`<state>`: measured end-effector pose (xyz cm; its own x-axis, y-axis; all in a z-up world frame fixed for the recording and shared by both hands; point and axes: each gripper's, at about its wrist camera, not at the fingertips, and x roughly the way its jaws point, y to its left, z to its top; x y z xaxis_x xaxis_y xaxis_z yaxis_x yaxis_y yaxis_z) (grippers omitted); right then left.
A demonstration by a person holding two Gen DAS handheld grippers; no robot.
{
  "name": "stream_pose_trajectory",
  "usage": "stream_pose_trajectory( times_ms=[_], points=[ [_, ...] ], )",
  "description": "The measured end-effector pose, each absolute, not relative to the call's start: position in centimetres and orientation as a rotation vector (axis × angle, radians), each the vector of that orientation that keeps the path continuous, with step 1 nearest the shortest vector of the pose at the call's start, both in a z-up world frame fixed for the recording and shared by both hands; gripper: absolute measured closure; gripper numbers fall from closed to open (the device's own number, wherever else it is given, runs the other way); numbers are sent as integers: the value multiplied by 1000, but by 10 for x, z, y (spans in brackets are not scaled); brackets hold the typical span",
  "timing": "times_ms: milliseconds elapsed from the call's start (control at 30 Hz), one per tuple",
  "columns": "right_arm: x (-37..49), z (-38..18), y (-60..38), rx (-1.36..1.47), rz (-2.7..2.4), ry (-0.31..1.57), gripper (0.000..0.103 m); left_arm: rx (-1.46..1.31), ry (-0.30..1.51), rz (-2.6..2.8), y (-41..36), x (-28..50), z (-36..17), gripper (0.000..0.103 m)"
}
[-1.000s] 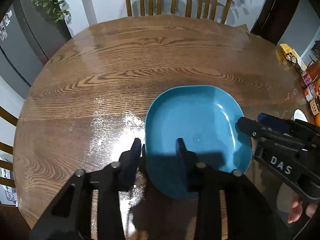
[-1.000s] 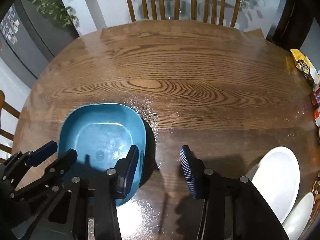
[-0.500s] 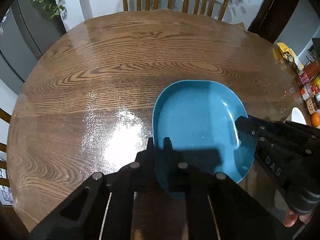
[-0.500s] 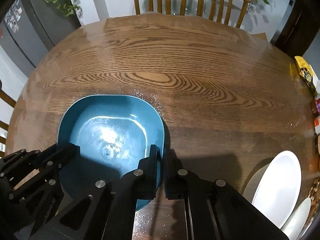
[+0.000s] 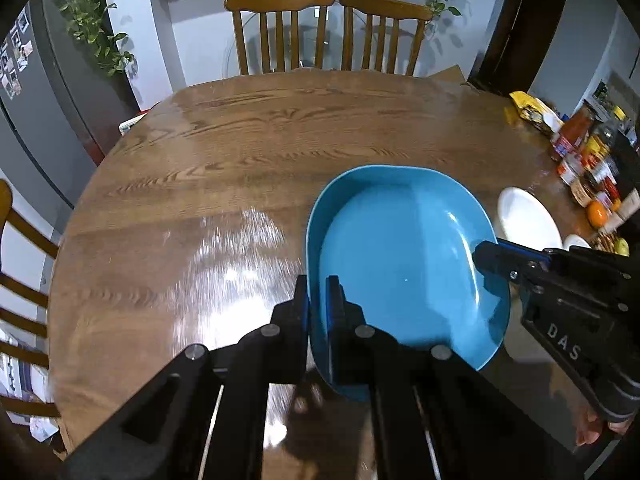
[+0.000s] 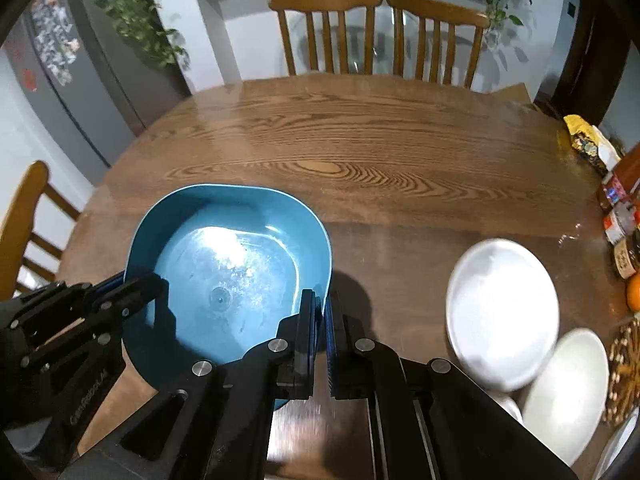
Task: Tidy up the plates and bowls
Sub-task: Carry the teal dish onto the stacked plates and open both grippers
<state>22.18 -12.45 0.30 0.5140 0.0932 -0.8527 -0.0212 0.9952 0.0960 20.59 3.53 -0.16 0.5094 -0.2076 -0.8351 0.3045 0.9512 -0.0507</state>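
So going left to right here: the left gripper [image 5: 317,300] is pinched down on the left rim of the blue bowl [image 5: 400,252], one finger outside the wall and one inside, pretty much no gap beyond the rim itself. The bowl sits between the two tools over the near part of the round wooden table [image 5: 240,152], and from the shadow under it in the right wrist view I'd guess it's lifted a bit, but I can't tell for sure whether it's clear of the wood.

Then the right gripper [image 6: 321,312] is clamped on the opposite rim the same way, fingers squeezed together with the bowl wall between them. So it's a two-handed hold, one tool per side, each about equally close to it.

Further right there's a white plate [image 6: 502,312] lying flat on the table, and a second white plate [image 6: 568,392] tucked just beside it and nearer the edge; something small and white peeks out below them, can't make out what. Past that is a clutter of jars and bottles [image 5: 588,156] and an orange [image 6: 634,294].

What matters for the next move imo: the white stuff lies to the right of the bowl, on the right gripper's side, so any carry that way leads with the right hand and the bowl needs to stay level
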Motion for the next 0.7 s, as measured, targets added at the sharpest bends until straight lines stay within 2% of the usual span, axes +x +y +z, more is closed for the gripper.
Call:
stream_pose_trajectory(
  times_ms=[200, 400, 700],
  points=[
    [165, 4, -136, 84, 117, 1040, 97, 115, 992, -306, 27, 145, 1, 98],
    [110, -15, -149, 94, 156, 1098, 97, 109, 1068, -292, 21, 86, -27, 98],
    [75, -49, -149, 57, 197, 1176, 97, 134, 1134, -258, 7, 54, -59, 96]
  ],
)
